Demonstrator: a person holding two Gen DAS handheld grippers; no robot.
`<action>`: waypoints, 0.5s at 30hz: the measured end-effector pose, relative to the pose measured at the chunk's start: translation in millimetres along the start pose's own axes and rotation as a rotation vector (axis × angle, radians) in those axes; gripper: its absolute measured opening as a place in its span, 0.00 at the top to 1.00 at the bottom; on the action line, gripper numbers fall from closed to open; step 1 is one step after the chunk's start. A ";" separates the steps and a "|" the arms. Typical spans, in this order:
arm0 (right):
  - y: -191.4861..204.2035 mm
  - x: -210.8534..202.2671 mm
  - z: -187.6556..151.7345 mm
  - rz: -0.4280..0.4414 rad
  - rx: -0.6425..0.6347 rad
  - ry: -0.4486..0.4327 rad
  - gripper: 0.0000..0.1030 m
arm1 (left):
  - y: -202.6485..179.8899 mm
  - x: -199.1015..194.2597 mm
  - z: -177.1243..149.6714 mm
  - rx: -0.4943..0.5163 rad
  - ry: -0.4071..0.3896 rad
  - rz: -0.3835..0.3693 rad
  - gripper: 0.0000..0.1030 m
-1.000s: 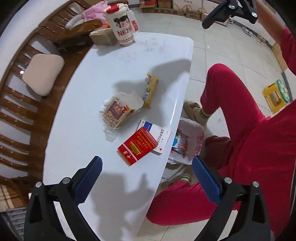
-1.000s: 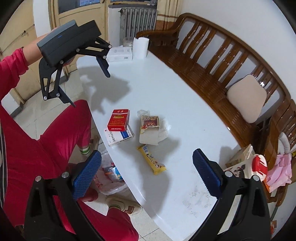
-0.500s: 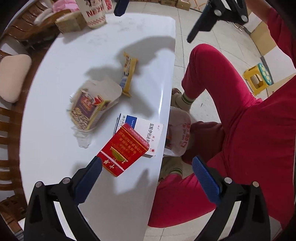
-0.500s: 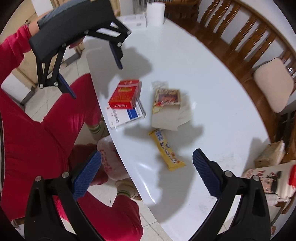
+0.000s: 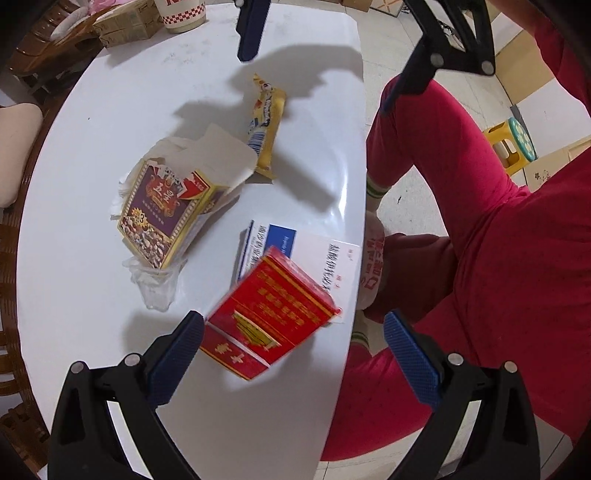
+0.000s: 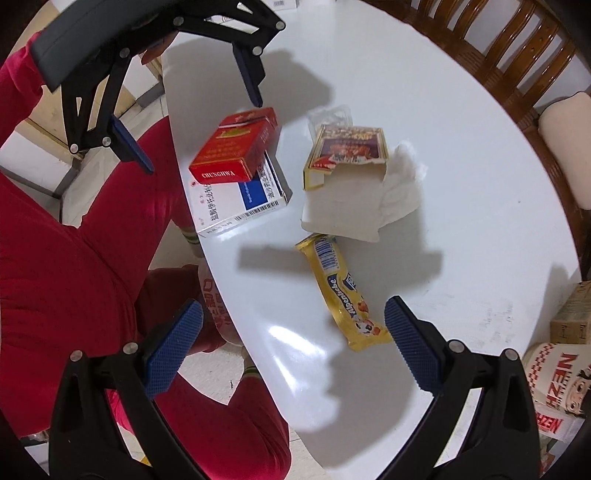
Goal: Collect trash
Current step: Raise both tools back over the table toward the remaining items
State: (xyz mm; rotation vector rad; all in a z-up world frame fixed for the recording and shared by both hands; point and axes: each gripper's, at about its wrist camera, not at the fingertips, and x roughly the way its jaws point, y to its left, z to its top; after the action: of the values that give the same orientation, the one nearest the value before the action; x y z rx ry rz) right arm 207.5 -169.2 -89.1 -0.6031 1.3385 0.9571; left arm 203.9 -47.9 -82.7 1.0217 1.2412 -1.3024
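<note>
Trash lies on a white table [image 5: 74, 258]. A red cigarette pack [image 5: 271, 314] rests on a white and blue medicine box [image 5: 321, 258]. My left gripper [image 5: 293, 328] is open, its fingers on either side of the red pack [image 6: 236, 147]. A yellow snack wrapper [image 6: 343, 291] lies just ahead of my open right gripper [image 6: 293, 314], its near end beside the right finger. A torn purple and gold box [image 6: 347, 151] sits on white paper further in. A white plastic bag [image 5: 373, 273] hangs below the table edge by the person's knee.
A wooden bench [image 6: 517, 48] with a beige cushion [image 6: 569, 147] runs along the far side. A noodle cup [image 6: 554, 391] and cardboard boxes [image 5: 125, 22] stand at the table's end. The person's red trouser legs [image 5: 461, 184] flank the near edge. A yellow stool [image 5: 513, 144] stands on the floor.
Both grippers have come down close to the table. The left one has closed in on the red pack, the right one on the yellow wrapper. Both stay open.
</note>
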 end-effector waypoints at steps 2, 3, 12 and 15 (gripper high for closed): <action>-4.1 5.3 0.4 0.003 0.010 0.004 0.06 | 4.1 3.9 -0.9 -0.006 -0.003 -0.014 0.08; -5.9 7.1 1.0 0.006 0.014 0.005 0.06 | 5.5 6.3 -0.9 -0.004 -0.002 -0.014 0.08; -15.5 29.3 6.7 -0.011 0.014 0.039 0.06 | 17.4 19.4 -3.7 -0.013 -0.030 -0.030 0.08; -16.9 37.5 7.3 -0.009 0.014 0.048 0.06 | 20.7 21.6 -3.5 -0.023 -0.042 -0.028 0.08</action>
State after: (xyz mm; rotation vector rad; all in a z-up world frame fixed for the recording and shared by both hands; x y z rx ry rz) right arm 224.1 -163.2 -127.0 -0.6241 1.3836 0.9304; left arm 221.6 -45.8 -106.9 0.9594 1.2403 -1.3219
